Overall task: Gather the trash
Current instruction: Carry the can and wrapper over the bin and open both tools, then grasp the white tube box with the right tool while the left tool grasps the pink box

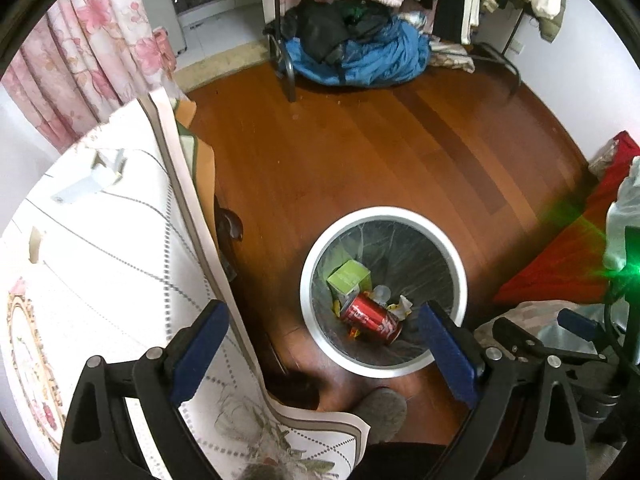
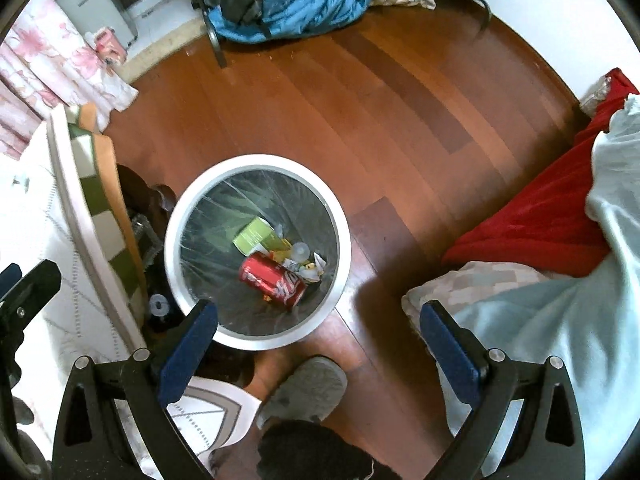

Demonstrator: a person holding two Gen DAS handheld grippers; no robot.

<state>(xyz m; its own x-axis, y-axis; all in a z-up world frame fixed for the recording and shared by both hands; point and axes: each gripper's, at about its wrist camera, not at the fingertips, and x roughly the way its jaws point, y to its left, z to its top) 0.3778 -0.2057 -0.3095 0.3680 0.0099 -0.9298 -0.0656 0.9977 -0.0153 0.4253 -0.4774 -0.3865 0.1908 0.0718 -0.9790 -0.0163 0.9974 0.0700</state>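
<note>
can (image 2: 274,283) + box (image 2: 253,236) in bin (image 2: 256,162), table (image 2: 36,216) left, bed (image 2: 560,320) right.

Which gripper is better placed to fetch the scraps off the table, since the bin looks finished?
Left, probably. The left gripper hangs open partly over the tablecloth, where white scraps lie. The right gripper, also open, hangs nearer the bin and bedding.
</note>
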